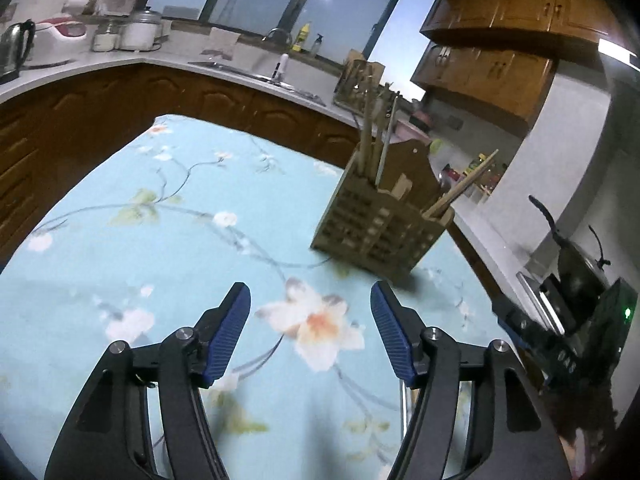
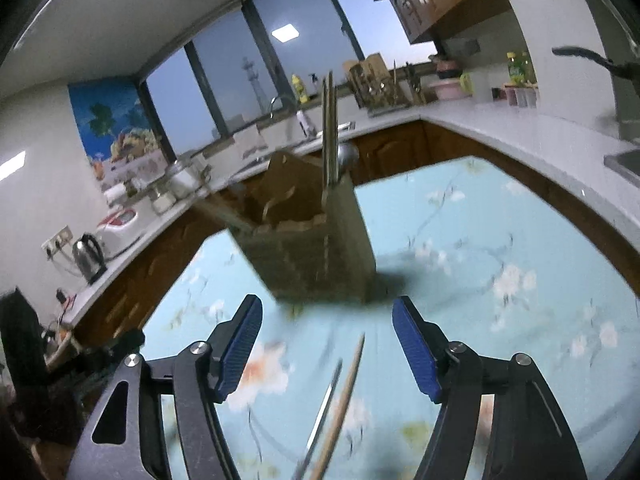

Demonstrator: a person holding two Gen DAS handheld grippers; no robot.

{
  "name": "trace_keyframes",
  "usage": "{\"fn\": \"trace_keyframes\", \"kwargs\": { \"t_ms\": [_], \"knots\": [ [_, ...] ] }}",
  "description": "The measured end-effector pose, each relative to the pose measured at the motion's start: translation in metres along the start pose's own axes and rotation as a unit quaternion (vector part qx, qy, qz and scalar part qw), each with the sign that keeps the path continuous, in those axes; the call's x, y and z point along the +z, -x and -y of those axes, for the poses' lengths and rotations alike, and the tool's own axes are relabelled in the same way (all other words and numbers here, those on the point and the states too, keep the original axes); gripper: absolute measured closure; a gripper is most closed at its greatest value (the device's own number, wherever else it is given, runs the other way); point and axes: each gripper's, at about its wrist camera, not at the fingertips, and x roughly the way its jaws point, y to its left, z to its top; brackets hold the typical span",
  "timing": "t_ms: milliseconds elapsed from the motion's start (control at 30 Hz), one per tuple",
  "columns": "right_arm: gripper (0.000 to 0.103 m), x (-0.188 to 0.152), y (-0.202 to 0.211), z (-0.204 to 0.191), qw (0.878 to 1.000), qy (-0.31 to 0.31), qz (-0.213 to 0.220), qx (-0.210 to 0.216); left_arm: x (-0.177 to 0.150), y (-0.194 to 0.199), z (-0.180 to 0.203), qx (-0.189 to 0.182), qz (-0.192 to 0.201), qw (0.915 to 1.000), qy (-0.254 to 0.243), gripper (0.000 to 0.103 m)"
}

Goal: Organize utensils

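Wooden utensil holder [image 1: 382, 220] standing toward the table's [image 1: 120, 264] far edge, chopsticks [image 1: 370, 140] upright inside; left gripper [image 1: 310, 330] spread, empty; right gripper [image 2: 328, 344] spread above two loose utensils [image 2: 340, 400] on the floral cloth

Table w/ light-blue floral cloth [image 1: 168, 208] carries wooden utensil holder [image 1: 376, 224] standing upright on cloth, plus one wooden chopstick [image 2: 344, 396] & one metal utensil [image 2: 320, 420] lying flat side by side near holder.
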Motion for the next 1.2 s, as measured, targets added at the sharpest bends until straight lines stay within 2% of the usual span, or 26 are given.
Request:
{"fn": "trace_keyframes", "kwargs": {
  "t_ms": [200,300,333,433,500,533,567,667,733,967,1200],
  "knots": [
    [0.032,-0.029,0.019,-0.010,0.999,0.022,-0.028,0.003,-0.020,0.029,0.005,0.023,0.011,0.9991,-0.034,0.038],
    [0.031,-0.036,0.034,-0.016,0.999,0.035,-0.022,0.004,-0.027,0.045,0.016,0.029,0.025,0.9971,-0.066,0.036],
    [0.028,-0.037,0.041,-0.019,0.999,0.042,-0.015,0.005,-0.029,0.051,0.018,0.030,0.032,0.9964,-0.072,0.036],
    [0.021,-0.041,0.064,-0.029,0.997,0.070,0.023,-0.001,-0.031,0.071,0.025,0.035,0.061,0.9940,-0.085,0.028],
    [0.019,-0.040,0.081,-0.035,0.995,0.090,0.050,-0.004,-0.031,0.088,0.029,0.032,0.088,0.9916,-0.089,0.015],
    [0.012,-0.041,0.092,-0.039,0.993,0.101,0.069,-0.004,-0.031,0.095,0.031,0.033,0.100,0.9902,-0.092,0.010],
    [0.003,-0.042,0.101,-0.042,0.990,0.109,0.086,-0.003,-0.032,0.102,0.033,0.035,0.114,0.9883,-0.094,0.000],
    [0.000,-0.053,0.131,-0.049,0.977,0.135,0.165,-0.001,-0.036,0.113,0.033,0.038,0.140,0.9848,-0.096,0.000],
    [0.000,-0.063,0.138,-0.051,0.970,0.150,0.189,-0.014,-0.042,0.114,0.032,0.045,0.145,0.9836,-0.098,0.000],
    [0.000,-0.081,0.126,-0.040,0.977,0.144,0.155,-0.034,-0.067,0.104,0.027,0.082,0.142,0.9803,-0.110,0.000],
    [0.000,-0.092,0.126,-0.032,0.977,0.142,0.155,-0.039,-0.084,0.097,0.024,0.096,0.138,0.9778,-0.125,0.000]
  ]
}}
